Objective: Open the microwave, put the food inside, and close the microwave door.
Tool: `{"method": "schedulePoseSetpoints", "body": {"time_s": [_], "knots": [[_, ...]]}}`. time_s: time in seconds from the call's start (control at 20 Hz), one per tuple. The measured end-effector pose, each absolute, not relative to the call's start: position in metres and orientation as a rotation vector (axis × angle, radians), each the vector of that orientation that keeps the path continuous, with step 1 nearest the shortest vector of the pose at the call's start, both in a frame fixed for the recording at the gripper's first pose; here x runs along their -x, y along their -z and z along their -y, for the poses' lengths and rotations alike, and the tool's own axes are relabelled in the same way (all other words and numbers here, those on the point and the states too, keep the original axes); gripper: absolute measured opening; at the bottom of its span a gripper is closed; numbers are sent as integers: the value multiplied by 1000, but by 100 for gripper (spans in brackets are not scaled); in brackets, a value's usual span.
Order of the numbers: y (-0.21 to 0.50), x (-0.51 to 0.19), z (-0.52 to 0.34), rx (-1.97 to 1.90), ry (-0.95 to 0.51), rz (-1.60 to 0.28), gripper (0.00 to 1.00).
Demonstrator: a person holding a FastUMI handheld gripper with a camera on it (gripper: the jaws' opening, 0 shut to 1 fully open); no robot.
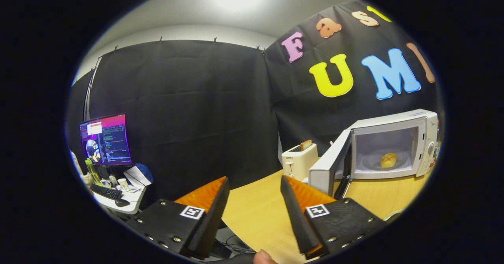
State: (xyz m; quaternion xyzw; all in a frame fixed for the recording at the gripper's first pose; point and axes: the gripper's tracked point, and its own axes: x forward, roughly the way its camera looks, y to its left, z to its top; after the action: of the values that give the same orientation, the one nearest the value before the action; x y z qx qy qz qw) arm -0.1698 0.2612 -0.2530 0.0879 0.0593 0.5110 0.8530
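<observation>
Gripper (252, 201) spread, holding nothing. Food (388, 159) already sits on the plate inside the microwave (393, 146), beyond and right of the fingers. Door (328, 165) swung open toward gripper, so closing it is likely what's left.

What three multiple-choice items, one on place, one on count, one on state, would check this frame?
1. Where is the bun?
A. on the table
B. in the microwave, on its plate
C. between the claw's fingers

2. How many slices stick out of the toaster?
A. one
B. two
C. none

3. How is the microwave door?
A. shut
B. swung open
C. taken off

Answers: 1 B, the bun lies on the plate inside the cavity. 2 A, a single slice stands in the slot. 3 B, the door hangs open toward the toaster; the claw is open and holds nothing.
</observation>
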Motion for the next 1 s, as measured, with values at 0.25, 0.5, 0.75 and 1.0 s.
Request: {"method": "schedulePoseSetpoints", "body": {"time_s": [0.25,0.5,0.75,1.0], "knots": [[284,154,-290,-102,-984,-136,34],[326,109,-288,-100,-824,-240,1],[338,96,-273,-63,-755,-229,1],[343,74,-229,-49,-652,-213,1]]}}
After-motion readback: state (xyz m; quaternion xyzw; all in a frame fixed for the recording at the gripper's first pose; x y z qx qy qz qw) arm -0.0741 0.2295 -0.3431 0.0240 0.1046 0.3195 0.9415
